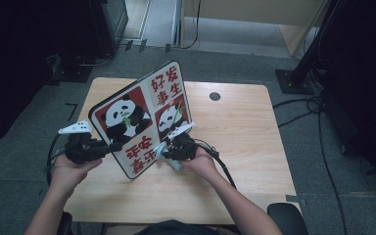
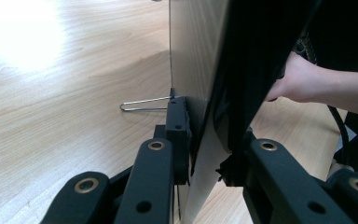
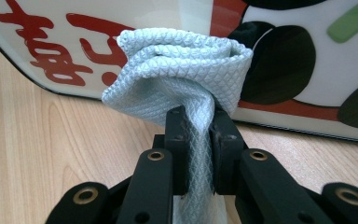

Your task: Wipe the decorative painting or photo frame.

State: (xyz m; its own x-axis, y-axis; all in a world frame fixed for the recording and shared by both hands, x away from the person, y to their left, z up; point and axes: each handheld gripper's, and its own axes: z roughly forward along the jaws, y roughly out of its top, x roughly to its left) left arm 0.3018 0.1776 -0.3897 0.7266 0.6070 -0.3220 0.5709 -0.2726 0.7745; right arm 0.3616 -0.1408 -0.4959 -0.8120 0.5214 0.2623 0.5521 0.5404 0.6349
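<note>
A picture board (image 1: 142, 117) with two pandas and red characters stands tilted on its lower corner over the wooden table (image 1: 240, 147). My left gripper (image 1: 111, 146) is shut on its left edge; in the left gripper view the jaws (image 2: 205, 154) clamp the thin board (image 2: 200, 70) edge-on, with its wire stand (image 2: 142, 103) behind. My right gripper (image 1: 166, 151) is shut on a light blue cloth (image 1: 175, 165). The bunched cloth (image 3: 177, 74), gripped by my right gripper (image 3: 199, 135), touches the board's glossy face (image 3: 307, 70) near its lower edge.
A round cable hole (image 1: 215, 96) lies in the table's far side. Cables (image 1: 318, 122) and a black stand base (image 1: 293, 81) are on the floor to the right. The person's right hand (image 2: 298, 84) is beyond the board.
</note>
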